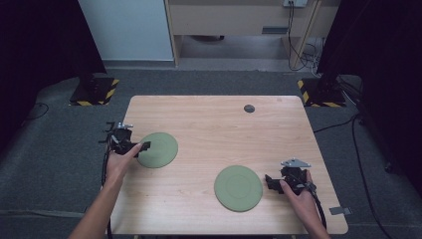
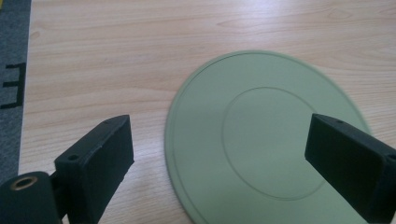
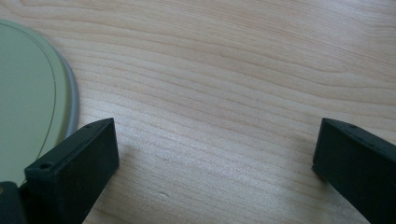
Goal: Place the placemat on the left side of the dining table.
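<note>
Two flat round green plates lie on the wooden table (image 1: 219, 129). The left plate (image 1: 158, 149) sits near the table's left edge, and my left gripper (image 1: 143, 146) is at its left rim, held by a hand. In the left gripper view the jaws of that gripper (image 2: 219, 140) stand wide apart and open over the plate (image 2: 261, 140), which rests flat on the wood. The right plate (image 1: 238, 187) lies near the front. My right gripper (image 1: 270, 181) rests just to its right, open. Its view has bare wood between the jaws of the gripper (image 3: 215, 140), with the plate's rim (image 3: 28, 93) at the left.
A small dark round disc (image 1: 249, 108) is set into the table near its far edge. Grey carpet surrounds the table. Black stands with yellow-striped bases (image 1: 94, 90) (image 1: 321, 92) flank the far corners. Cables (image 1: 358, 149) run across the floor on the right.
</note>
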